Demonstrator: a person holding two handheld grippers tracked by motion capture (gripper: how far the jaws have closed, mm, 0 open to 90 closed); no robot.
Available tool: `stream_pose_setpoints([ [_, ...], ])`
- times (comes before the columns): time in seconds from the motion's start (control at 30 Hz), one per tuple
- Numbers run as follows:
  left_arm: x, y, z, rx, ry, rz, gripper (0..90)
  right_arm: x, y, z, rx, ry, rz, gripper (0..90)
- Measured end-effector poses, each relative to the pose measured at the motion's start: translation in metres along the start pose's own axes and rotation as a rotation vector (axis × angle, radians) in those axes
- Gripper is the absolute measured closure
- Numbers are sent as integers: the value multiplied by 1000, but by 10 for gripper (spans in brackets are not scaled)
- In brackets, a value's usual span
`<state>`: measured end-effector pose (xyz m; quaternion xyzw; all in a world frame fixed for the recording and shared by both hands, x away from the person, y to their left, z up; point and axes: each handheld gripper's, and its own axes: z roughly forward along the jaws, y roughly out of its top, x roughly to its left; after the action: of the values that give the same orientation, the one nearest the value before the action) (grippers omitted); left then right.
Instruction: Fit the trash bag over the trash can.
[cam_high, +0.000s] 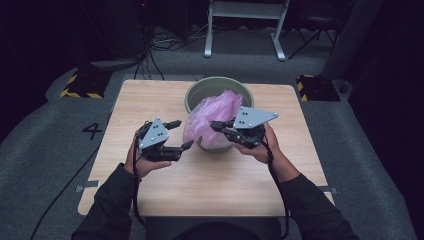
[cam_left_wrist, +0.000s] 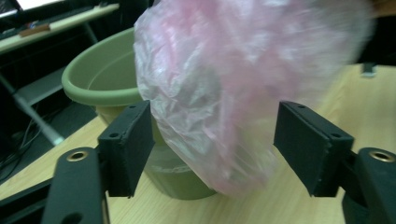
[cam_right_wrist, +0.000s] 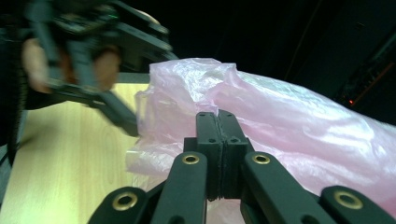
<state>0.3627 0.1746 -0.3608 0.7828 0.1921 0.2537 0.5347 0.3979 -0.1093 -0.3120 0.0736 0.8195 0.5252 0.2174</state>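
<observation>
Nearest the person, the left gripper (cam_high: 176, 135) stands with jaws wide apart and nothing pressed between its pads (cam_left_wrist: 128, 147); in the left gripper view the pink plastic bag (cam_left_wrist: 233, 84) hangs in the gap ahead of them without contact. The right gripper (cam_high: 216, 125) has its jaws closed together, apparently pinching a fold of the bag's film (its own view shows the pads meeting with pink plastic all round them). The bag (cam_high: 212, 120) drapes over the near rim of the green bin (cam_high: 200, 90), which stands at the middle of the wooden table (cam_high: 150, 195), part of the film hanging down the outside wall. Judgement: lining the bin is begun but not finished; the mouth has yet to be spread and turned over the rim all round. Legible writing: a numeral 4 (cam_high: 92, 130) marked on the grey floor left of the table; none on bag or bin.
</observation>
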Motion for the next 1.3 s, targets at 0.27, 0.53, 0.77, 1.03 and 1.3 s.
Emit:
stream_pose_setpoints([
  [0.27,-33,17,-18,-27,-51,84,247,-4,2,4,10,-17,28,900],
  [0.53,-46,31,12,20,14,46,443,-2,4,6,19,-3,27,900],
  [0.77,-26,26,27,43,72,-60,475,-3,0,0,17,-7,35,900],
  [1.03,-22,26,29,24,50,-117,452,-1,-2,-4,10,8,38,900],
  [1.3,-15,23,33,30,94,-82,872,0,-4,-2,8,10,42,900],
])
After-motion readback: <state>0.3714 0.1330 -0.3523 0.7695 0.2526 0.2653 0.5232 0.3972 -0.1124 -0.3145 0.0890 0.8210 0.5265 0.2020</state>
